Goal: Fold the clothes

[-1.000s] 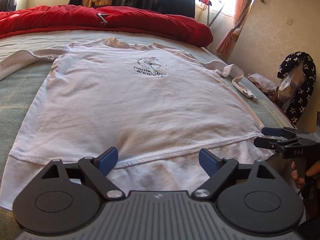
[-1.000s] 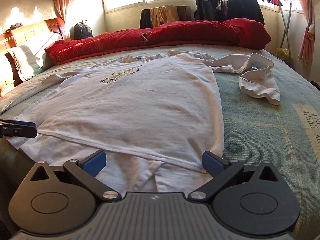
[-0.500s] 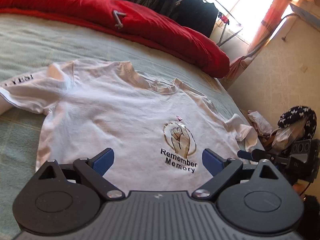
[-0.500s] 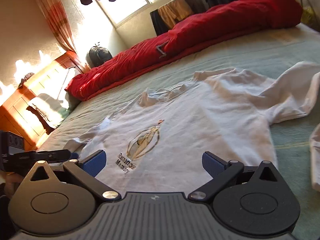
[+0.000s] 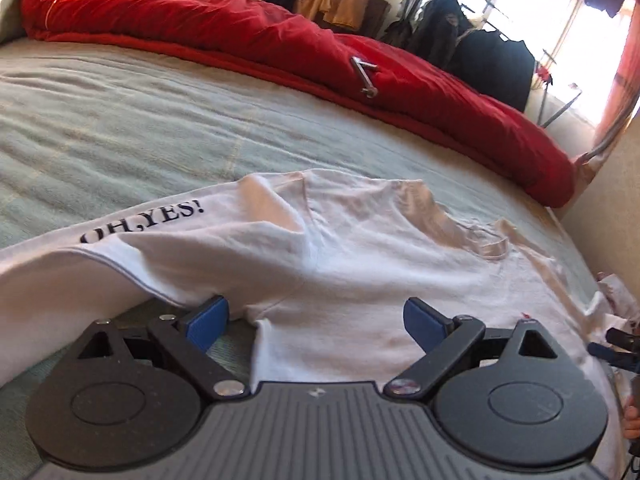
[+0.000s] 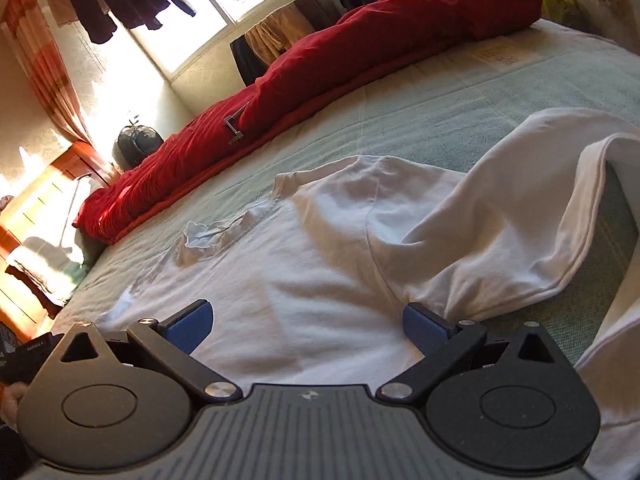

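The left gripper (image 5: 316, 318) has its blue-padded fingers (image 5: 208, 318) spread wide and gripping nothing, low over the white cotton long-sleeved T-shirt (image 5: 360, 256) at the left armpit, where sleeve meets body. The right gripper (image 6: 306, 326) mirrors it at the other armpit, fingers (image 6: 424, 326) likewise parted and empty.

The shirt lies front up on the pale green blanketed bed (image 5: 120, 120), collar (image 6: 212, 236) toward the rumpled red quilt (image 5: 280, 40) that runs along the bed's far side. Its body is spread flat and unfolded. The left sleeve, printed "OH,YES!" (image 5: 142, 222), stretches out away from the body; the right sleeve (image 6: 520, 208) arches up in a loose hump beside it.

By my reading nothing is folded yet: sleeves, sides and the lengthwise fold all remain, and both grippers look poised to start with the shoulders or sleeves.
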Demonstrator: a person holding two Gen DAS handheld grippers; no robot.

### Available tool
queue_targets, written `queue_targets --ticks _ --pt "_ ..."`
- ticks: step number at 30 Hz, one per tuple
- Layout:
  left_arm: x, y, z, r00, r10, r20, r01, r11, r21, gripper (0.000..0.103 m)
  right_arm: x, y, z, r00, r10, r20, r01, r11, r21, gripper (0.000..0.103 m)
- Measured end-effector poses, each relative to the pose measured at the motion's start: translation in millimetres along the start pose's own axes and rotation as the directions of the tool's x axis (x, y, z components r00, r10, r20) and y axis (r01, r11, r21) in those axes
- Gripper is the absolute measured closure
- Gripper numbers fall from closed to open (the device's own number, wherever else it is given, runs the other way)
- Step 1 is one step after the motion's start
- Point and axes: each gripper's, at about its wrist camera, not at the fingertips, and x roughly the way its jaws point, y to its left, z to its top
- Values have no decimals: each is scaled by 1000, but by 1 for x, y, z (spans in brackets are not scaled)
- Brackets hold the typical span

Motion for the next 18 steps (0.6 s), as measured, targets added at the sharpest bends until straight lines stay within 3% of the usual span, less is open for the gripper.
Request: queue_targets --ticks 1,4,7,9,11,12,14,15,18 --pt "-3 -2 1 1000 2 -8 -2 1000 3 9 -4 3 2 1000 -31 1 31 999 -10 0" --pt "-22 -13 2 996 -89 -10 89 996 27 9 -15 13 7 992 -125 5 125 992 -31 0" --pt "-29 -37 6 977 -213 3 212 976 57 7 -22 20 19 998 60 36 -61 997 43 0" --pt "-15 -54 8 951 -308 -29 309 950 39 6 -6 27 23 983 185 -1 -185 979 84 0" --pt "11 -64 7 932 -351 -86 352 936 -7 6 19 33 21 968 244 -59 -235 964 124 0" --pt "26 -67 5 933 -345 -104 345 939 -21 6 28 33 19 968 239 -83 -227 966 125 0" --pt "49 -65 2 957 -271 -107 270 963 -22 7 46 33 14 969 213 -128 -198 973 115 0" --pt "54 -60 0 972 -221 -79 221 975 -12 7 46 30 12 973 198 -115 -188 977 97 0" --pt "51 -45 1 991 -130 -7 131 991 20 7 31 19 13 993 91 -73 -86 994 72 1"
